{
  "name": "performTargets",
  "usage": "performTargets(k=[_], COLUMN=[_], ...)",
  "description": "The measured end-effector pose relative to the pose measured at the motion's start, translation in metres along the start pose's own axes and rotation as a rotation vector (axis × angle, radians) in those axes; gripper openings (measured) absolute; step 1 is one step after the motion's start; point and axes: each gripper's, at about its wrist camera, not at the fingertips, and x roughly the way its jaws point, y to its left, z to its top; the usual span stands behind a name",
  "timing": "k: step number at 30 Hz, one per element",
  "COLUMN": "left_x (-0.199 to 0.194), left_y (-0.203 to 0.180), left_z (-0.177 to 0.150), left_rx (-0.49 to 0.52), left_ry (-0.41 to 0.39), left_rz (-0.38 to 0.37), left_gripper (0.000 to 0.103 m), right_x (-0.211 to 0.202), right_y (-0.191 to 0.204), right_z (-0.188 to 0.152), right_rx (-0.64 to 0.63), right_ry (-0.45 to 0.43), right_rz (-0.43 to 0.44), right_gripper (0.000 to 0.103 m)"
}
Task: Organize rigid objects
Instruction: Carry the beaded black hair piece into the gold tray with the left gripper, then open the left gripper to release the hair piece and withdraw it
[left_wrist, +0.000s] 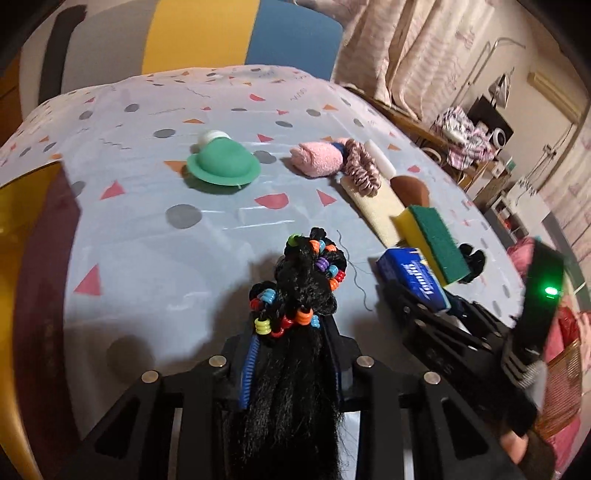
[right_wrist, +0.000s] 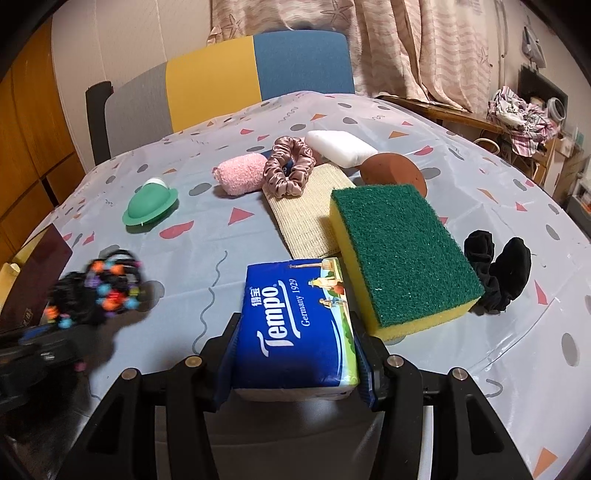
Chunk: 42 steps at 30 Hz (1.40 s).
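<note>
Tissue pack (right_wrist: 299, 325), blue, is clamped between the right gripper's (right_wrist: 295, 354) closed fingers, raised above the table (right_wrist: 207, 236), its far end next to the sponge (right_wrist: 402, 254). Left gripper (left_wrist: 291, 350) is closed on a black beaded hairpiece (left_wrist: 295, 291), held over the cloth. On the table beyond: green hat (left_wrist: 221, 162), pink roll (left_wrist: 319, 158), pink scrunchie (right_wrist: 290, 166), beige pad (right_wrist: 306, 214), brown dome (right_wrist: 391, 170), white block (right_wrist: 340, 146), black scrunchie (right_wrist: 498, 269).
</note>
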Motion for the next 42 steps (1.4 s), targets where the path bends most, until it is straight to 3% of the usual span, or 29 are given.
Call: performTargets(k=[12, 22, 30, 34, 37, 39, 42], left_x=[-0.078, -0.12, -0.094, -0.084, -0.076, -0.074, -0.078], left_y=[0.042, 0.119, 0.177, 0.194, 0.205, 0.213, 0.222], left_z=[-0.006, -0.012, 0.005, 0.017, 0.026, 0.03, 0.029], left_rx=[-0.09, -0.259, -0.357, -0.355, -0.352, -0.362, -0.389], left_ry=[-0.121, -0.177, -0.045, -0.045, -0.047, -0.054, -0.073], left_rz=[-0.022, 0.019, 0.1, 0.137, 0.191, 0.23, 0.25], left_gripper=[0.03, 0.03, 0.03, 0.03, 0.034, 0.048, 0.059], right_x=[0.001, 0.001, 0.002, 0.002, 0.002, 0.003, 0.003], right_y=[0.006, 0.009, 0.011, 0.012, 0.013, 0.014, 0.014], right_z=[0.001, 0.0, 0.001, 0.0, 0.0, 0.001, 0.0], right_rx=[-0.03, -0.044, -0.059, -0.064, -0.068, -0.069, -0.07], right_ry=[0.007, 0.008, 0.011, 0.011, 0.012, 0.012, 0.012], right_rz=[-0.038, -0.058, -0.079, -0.088, -0.094, -0.097, -0.099], right_gripper=[0.053, 0.053, 0.053, 0.053, 0.053, 0.053, 0.053])
